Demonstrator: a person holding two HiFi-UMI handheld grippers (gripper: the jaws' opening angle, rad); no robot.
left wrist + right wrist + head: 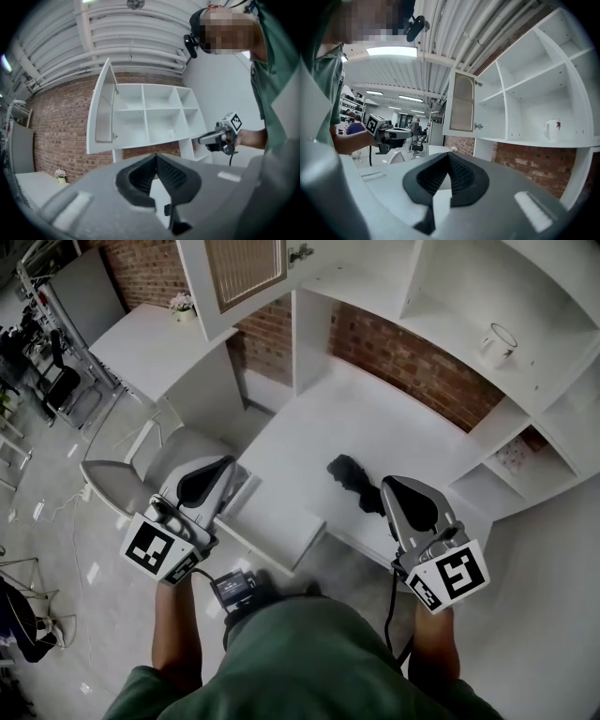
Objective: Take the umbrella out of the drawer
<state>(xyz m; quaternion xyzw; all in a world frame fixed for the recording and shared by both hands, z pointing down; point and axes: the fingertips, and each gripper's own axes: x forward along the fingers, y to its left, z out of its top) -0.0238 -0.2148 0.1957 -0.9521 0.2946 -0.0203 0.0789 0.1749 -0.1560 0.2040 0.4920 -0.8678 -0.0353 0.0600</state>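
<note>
Umbrella [349, 476] is out of the drawer, a black bundle lying on the white desk [375, 418], toward its near right part, just past the right gripper. The desk runs along a brick wall [412, 362] with a big white shelf unit [469, 287] above it. The unit's cabinet door [239, 273] on the left hangs open. The drawer [277, 526] sticks out of the desk's near edge, pulled open, and I can't see anything in it. A grey chair [117, 486] sits on the left by the floor cables. There's a white mug [499, 341] on a shelf and a small flower pot [181, 305] on the far left counter.

The left gripper [156, 159] is held up level, pointing at the shelves, jaws clenched together on nothing. The right gripper [449, 158] is the same, level with jaws pressed tight and empty.
</note>
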